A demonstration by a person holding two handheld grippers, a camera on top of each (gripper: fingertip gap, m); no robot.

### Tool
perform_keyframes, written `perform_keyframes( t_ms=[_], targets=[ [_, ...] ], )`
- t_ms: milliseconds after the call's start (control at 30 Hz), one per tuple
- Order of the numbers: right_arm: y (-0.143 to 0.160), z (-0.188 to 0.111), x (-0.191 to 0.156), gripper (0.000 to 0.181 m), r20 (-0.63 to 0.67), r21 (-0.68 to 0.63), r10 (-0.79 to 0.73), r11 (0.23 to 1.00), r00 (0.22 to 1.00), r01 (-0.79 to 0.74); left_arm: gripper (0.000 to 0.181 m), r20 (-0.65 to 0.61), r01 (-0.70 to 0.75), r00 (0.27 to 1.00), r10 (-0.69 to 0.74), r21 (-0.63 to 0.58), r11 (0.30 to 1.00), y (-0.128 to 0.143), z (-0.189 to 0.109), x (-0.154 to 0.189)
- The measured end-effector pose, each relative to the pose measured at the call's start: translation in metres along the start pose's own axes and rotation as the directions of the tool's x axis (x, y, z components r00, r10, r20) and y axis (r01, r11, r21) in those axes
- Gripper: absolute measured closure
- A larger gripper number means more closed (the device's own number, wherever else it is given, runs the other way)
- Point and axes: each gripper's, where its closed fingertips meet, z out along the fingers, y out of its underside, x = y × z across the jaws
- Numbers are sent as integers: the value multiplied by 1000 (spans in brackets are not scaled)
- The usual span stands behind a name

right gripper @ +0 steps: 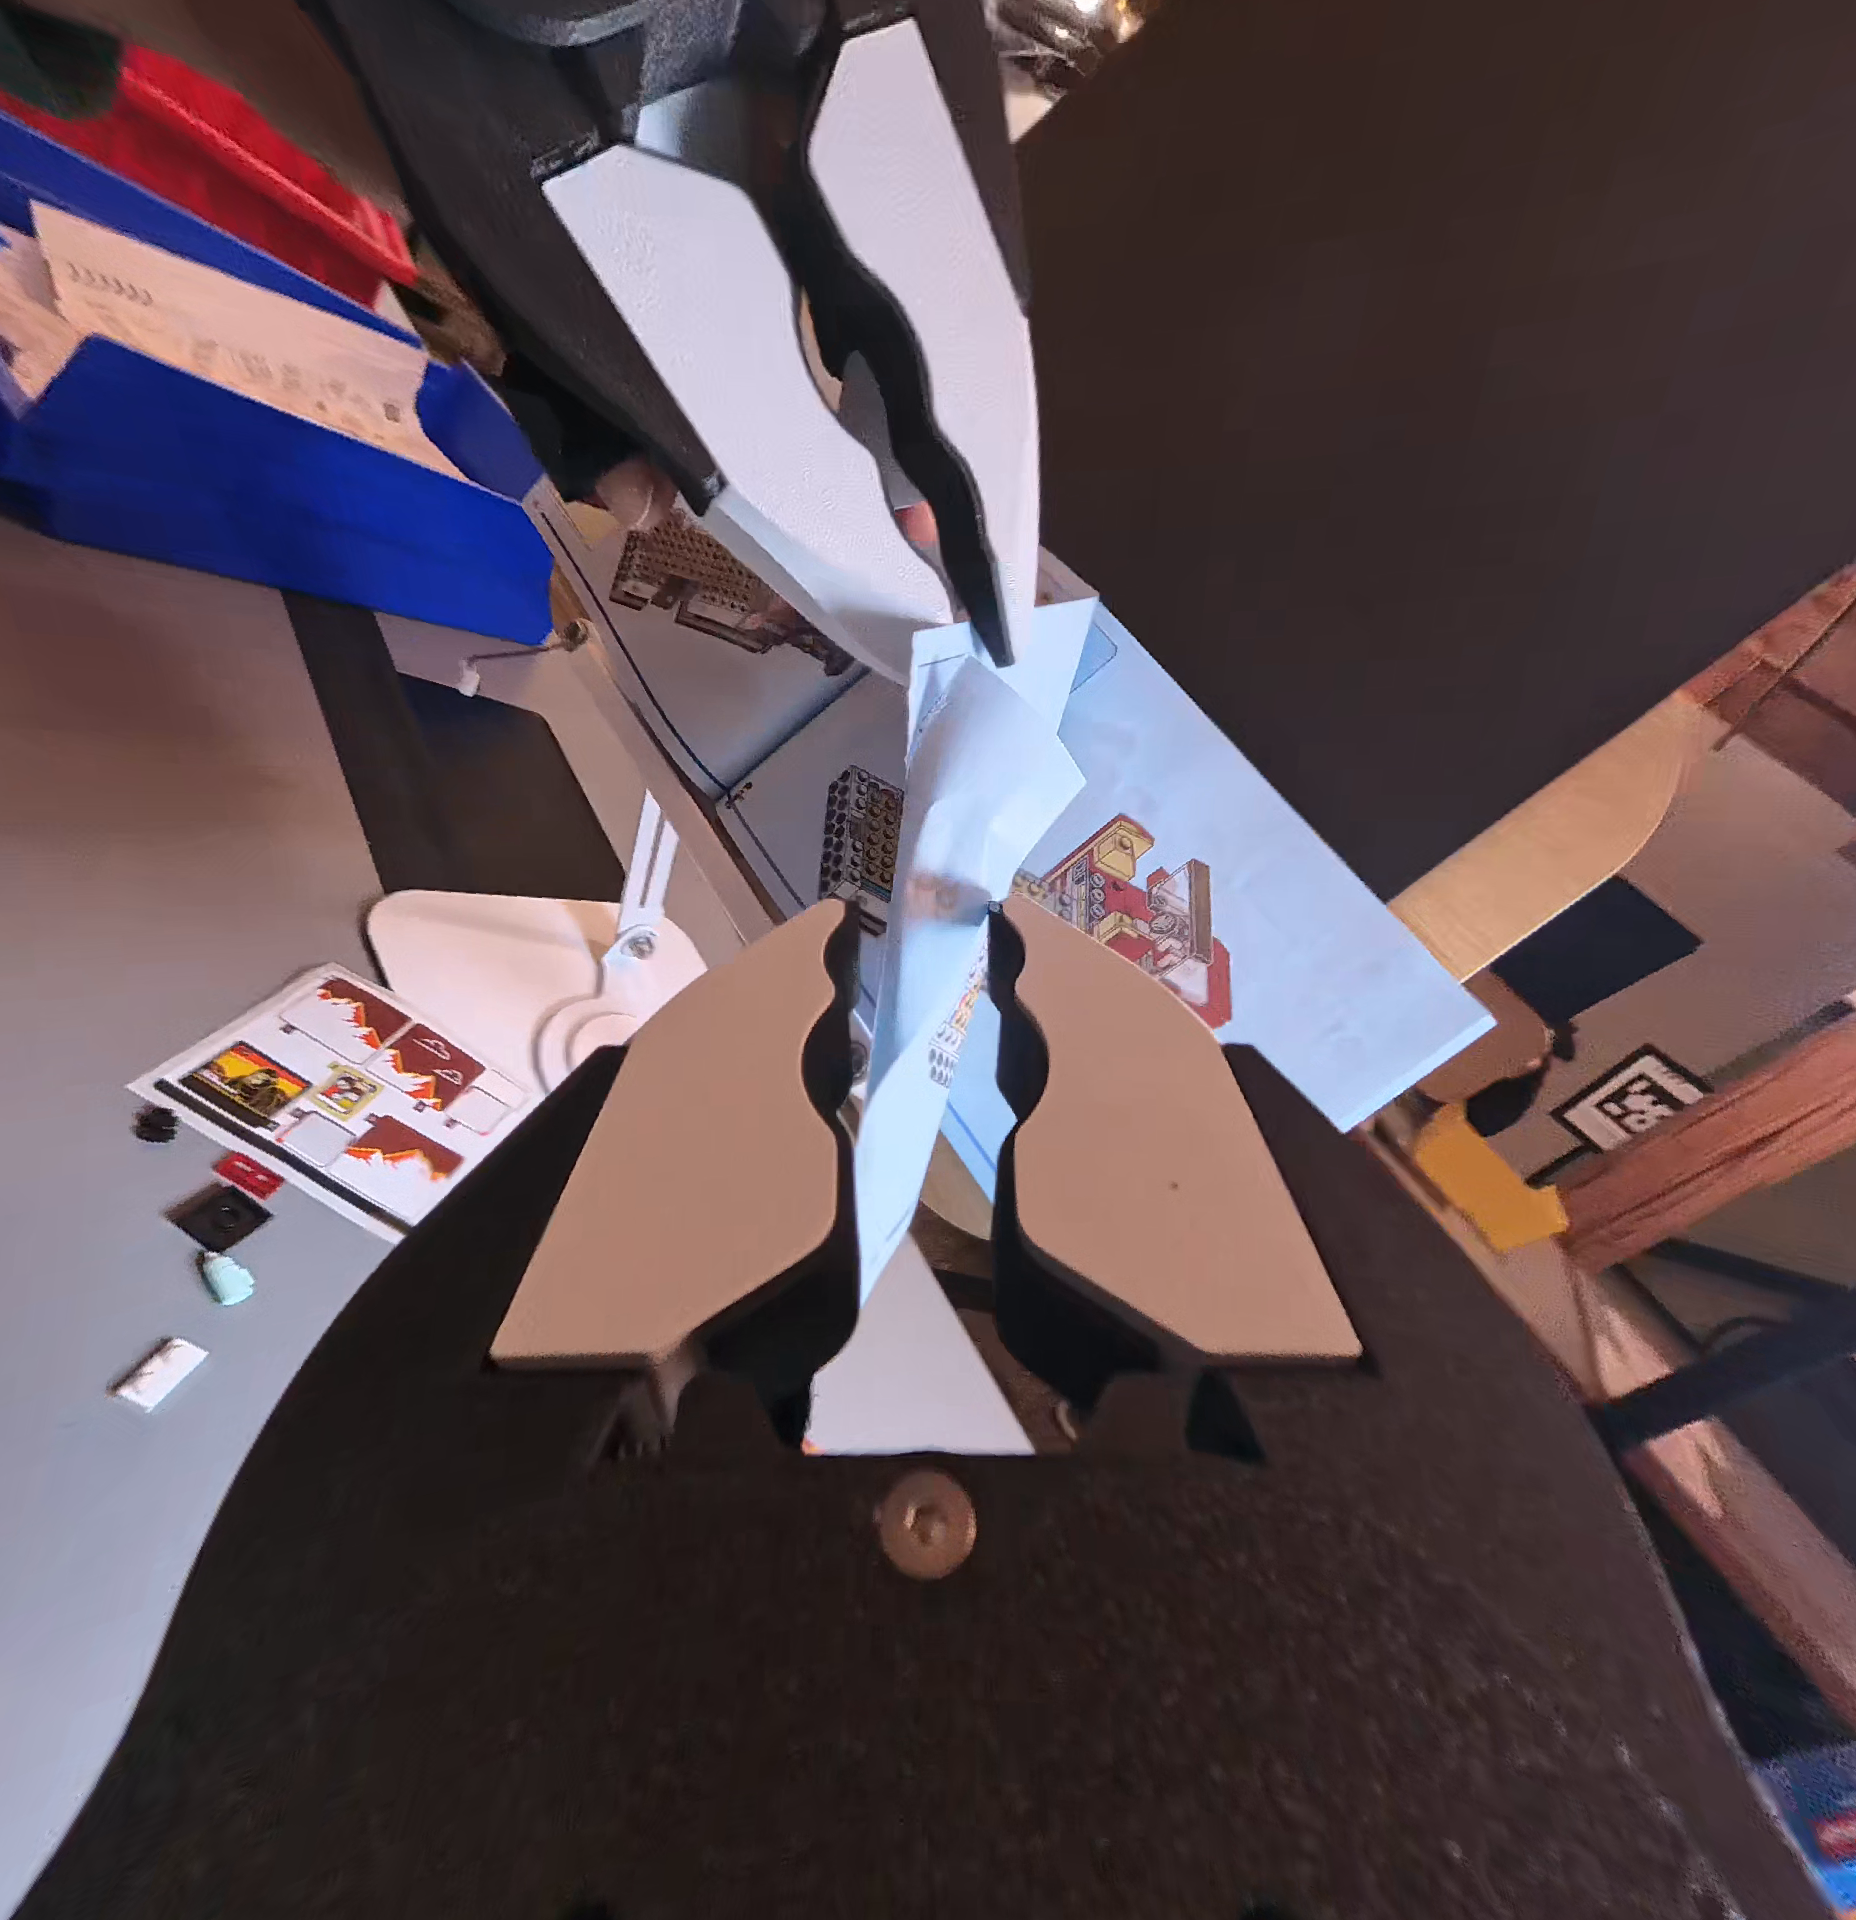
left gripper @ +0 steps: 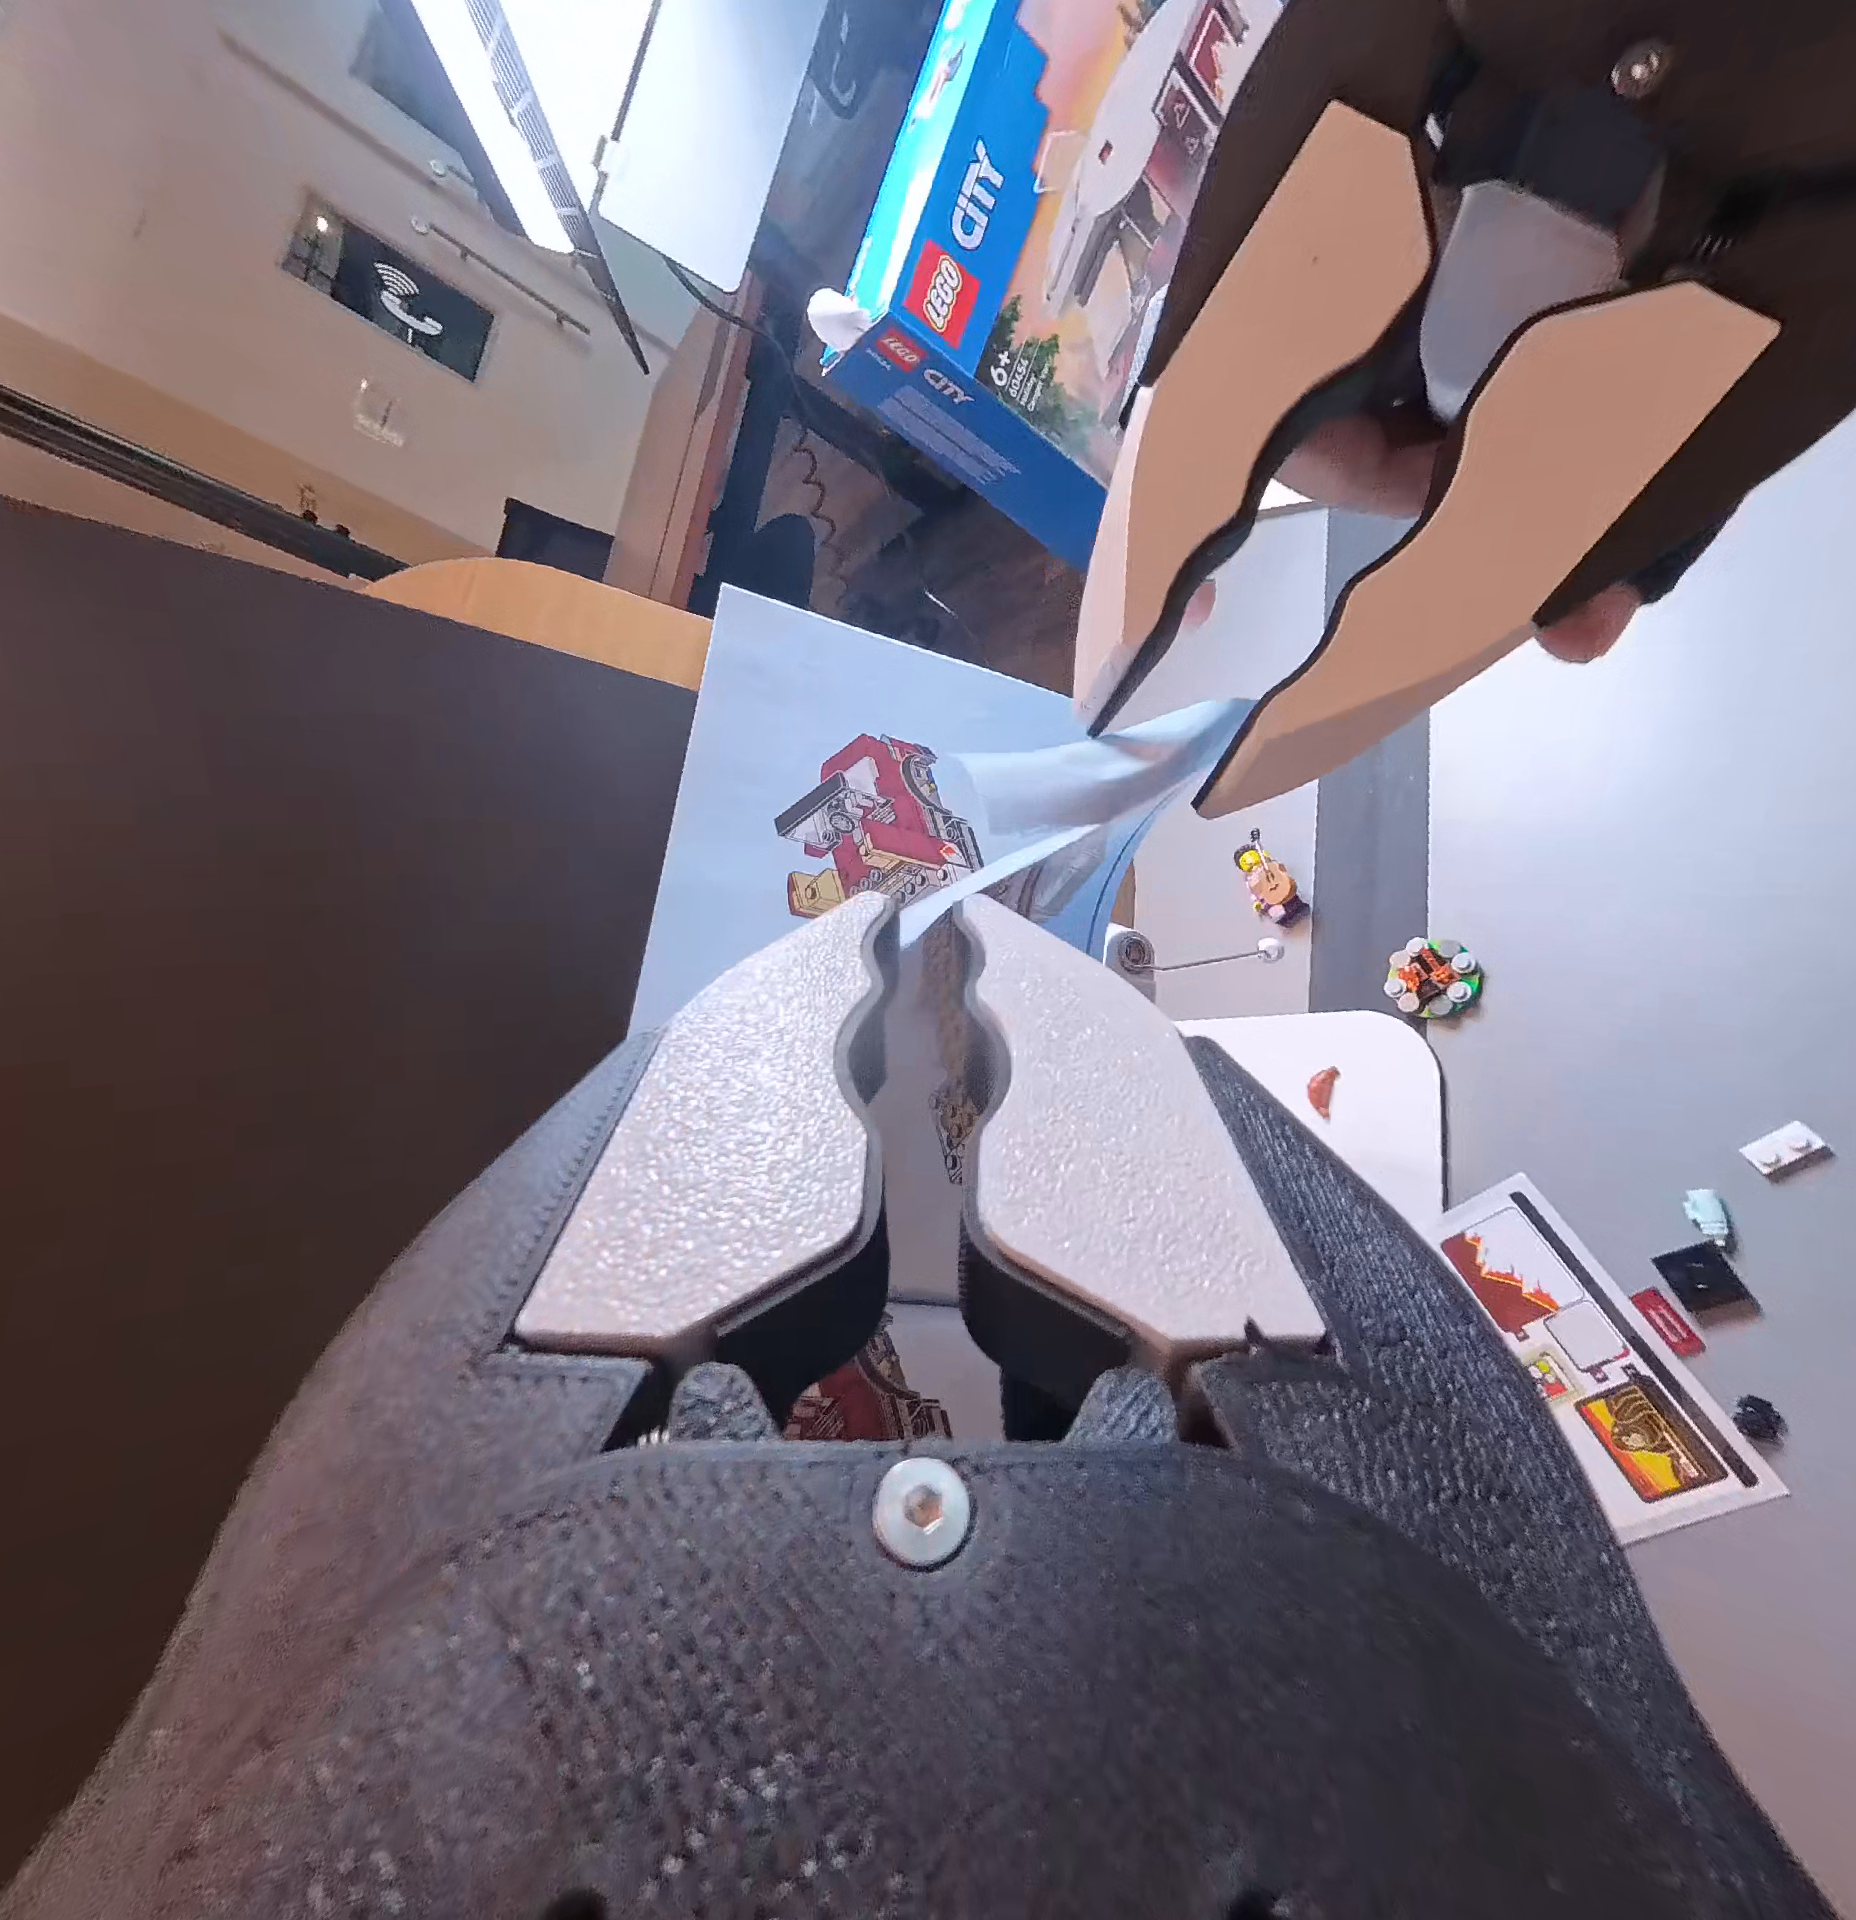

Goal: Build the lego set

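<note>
Left hand-held gripper (left gripper: 926, 914) pinched narrow on a page of the pale blue instruction booklet (left gripper: 789, 748). Right hand-held gripper (right gripper: 924, 914) parted a little around a loose curled page, not clearly clamped. Beyond on the grey bench (left gripper: 1630, 831): sticker sheet (left gripper: 1599, 1351), minifigure (left gripper: 1269, 881), small loose bricks, blue set box (left gripper: 965, 260).

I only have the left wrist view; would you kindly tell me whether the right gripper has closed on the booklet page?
Observer: No. The right gripper shows a clear gap, and the page passes loosely between its fingers.
Operator: Thank you. What stands behind the left gripper?
Observer: A blue bin holding papers is behind the left gripper.
Operator: Is there anything beyond the table?
Observer: A black-and-white square marker is at the far right.
</note>
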Motion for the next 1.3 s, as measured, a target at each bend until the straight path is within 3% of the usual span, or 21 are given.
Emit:
perform_keyframes(
  t_ms=[33, 200, 267, 333, 467, 533, 600, 700, 833, 933, 1067, 1200, 1300],
  targets=[
    [0, -1, 0, 156, 16, 5, 37, 999, 999, -37, 175, -1, -2, 1000, 2, 1, 1000, 1, 0, 1],
    [-2, -4, -4, 136, 169, 13, 250, 967, 953, -256, 179, -3, -14, 1000, 14, 9, 1000, 1, -1, 6],
    [-3, -5, -6, 121, 276, -23, 371, 925, 887, -379, 181, -3, -19, 1000, 19, 10, 1000, 2, 0, 8],
    [-8, -7, -2, 119, 370, -53, 465, 875, 804, -481, 181, -3, -20, 1000, 20, 9, 1000, 2, 0, 8],
    [-12, -11, 1, 157, 485, -119, 482, 863, 730, -491, 181, 0, -2, 1000, 2, 9, 1000, 4, 1, 7],
    [-11, -8, 1, 181, 440, -112, 411, 907, 798, -406, 181, -4, 11, 1000, -11, 11, 1000, 3, 1, 7],
    [-12, -8, 0, 181, 400, -90, 351, 934, 847, -345, 181, -2, 23, 1000, -23, 11, 1000, 4, 1, 6],
    [-13, -9, -5, 181, 399, -90, 337, 940, 853, -329, 178, -12, 60, 998, -60, 22, 998, 2, 1, 5],
    [-16, -9, 4, 181, 365, -64, 371, 925, 854, -374, 156, -21, 160, 987, -159, 55, 986, -7, -7, 3],
    [-17, -9, 14, 181, 325, -39, 401, 911, 857, -411, 153, 3, 254, 967, -255, 85, 963, -12, -20, 2],
    [-24, -9, 18, 181, 335, 4, 457, 874, 824, -486, 152, -119, 529, 846, -519, 75, 845, -16, -21, 22],
    [-33, -7, 13, 181, 410, 11, 525, 815, 746, -580, 143, -193, 650, 757, -624, 127, 749, -25, -3, 26],
    [-36, -7, 14, 181, 454, 7, 583, 754, 674, -657, 150, -219, 678, 733, -644, 162, 716, -32, 10, 27]
  ],
)
